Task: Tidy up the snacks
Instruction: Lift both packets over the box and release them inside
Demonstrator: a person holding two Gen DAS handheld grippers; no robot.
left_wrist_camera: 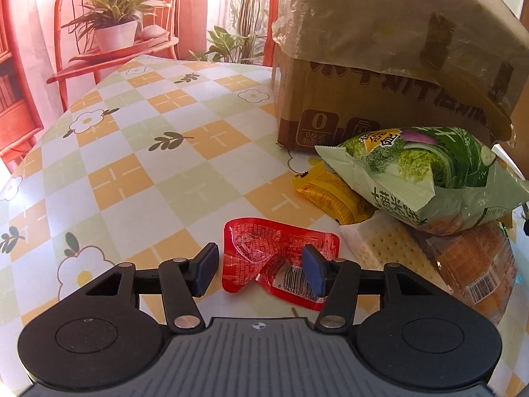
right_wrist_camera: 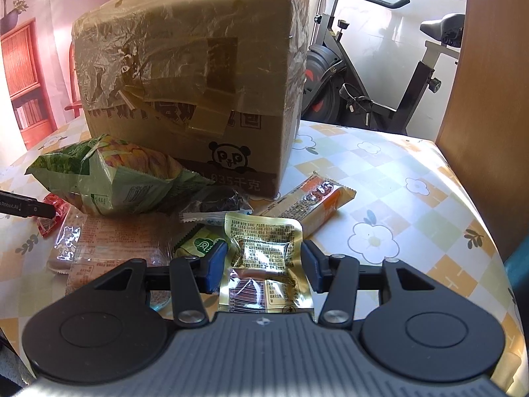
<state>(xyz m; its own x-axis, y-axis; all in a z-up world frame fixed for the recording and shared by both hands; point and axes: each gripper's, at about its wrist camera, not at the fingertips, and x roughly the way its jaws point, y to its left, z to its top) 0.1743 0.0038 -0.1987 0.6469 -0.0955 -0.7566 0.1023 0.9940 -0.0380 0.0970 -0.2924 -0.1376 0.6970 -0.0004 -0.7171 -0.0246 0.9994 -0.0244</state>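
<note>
Each gripper, left [left_wrist_camera: 261,269] and right [right_wrist_camera: 264,266], is black plastic: two round discs flank a grey ribbed centre plate bearing a small crosshair mark, silver rivets pin the angled linkage arms, and blue pads [left_wrist_camera: 312,269] line the fingers.

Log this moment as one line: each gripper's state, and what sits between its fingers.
left gripper: open, around red packet | right gripper: shut on gold packet | cardboard box: behind snacks

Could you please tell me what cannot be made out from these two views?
- Cardboard box: contents hidden by its walls, both views.
- Snacks beneath the green bag: mostly covered, left wrist view.
- Gold packet: near end hidden behind the right tongs' body, right wrist view.
- Exercise bike: partly behind the box.
</note>
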